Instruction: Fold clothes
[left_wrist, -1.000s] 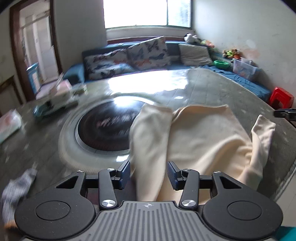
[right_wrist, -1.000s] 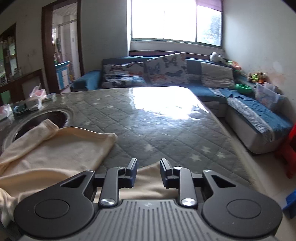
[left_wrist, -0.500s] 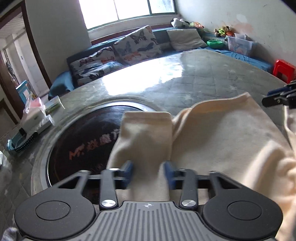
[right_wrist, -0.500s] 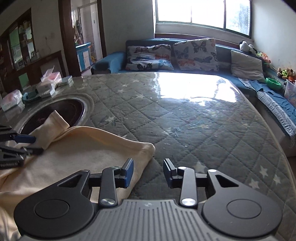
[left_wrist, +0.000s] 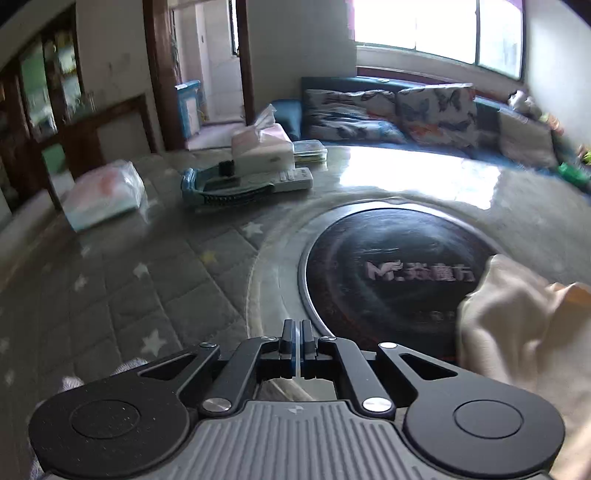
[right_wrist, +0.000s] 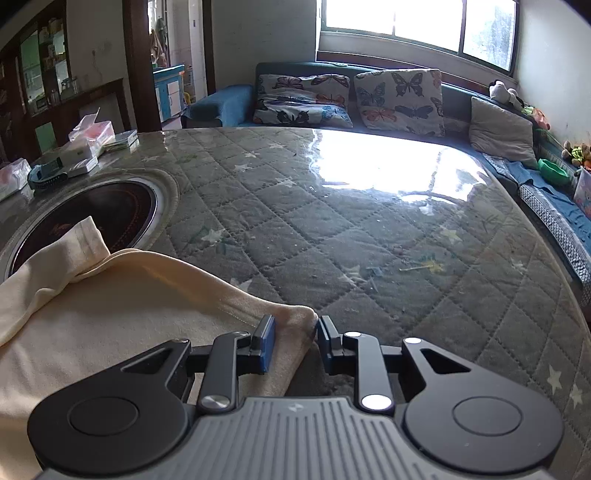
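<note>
Cream garment (right_wrist: 110, 317) is being seen spread over the near left part of the quilted desk (right_wrist: 369, 236), its corner lying between the parted fingers (right_wrist: 266, 341) of the right gripper (right_wrist: 293, 341), which are not being closed on it. The left gripper (left_wrist: 296, 345) is being held with its fingers pressed together on nothing, the cloth bunched just to its right. Farther off, a sleeve is being draped over the black round plate (left_wrist: 388, 266), with a tissue box (left_wrist: 260, 147) beyond.

cream garment (right_wrist: 110, 317): 1 | butterfly cushions (right_wrist: 301, 99): 2 | grey cushion (right_wrist: 504, 129): 1 | tissue box (left_wrist: 262, 142): 1 | remote (left_wrist: 293, 179): 1 | round black plate (left_wrist: 395, 280): 1
</note>
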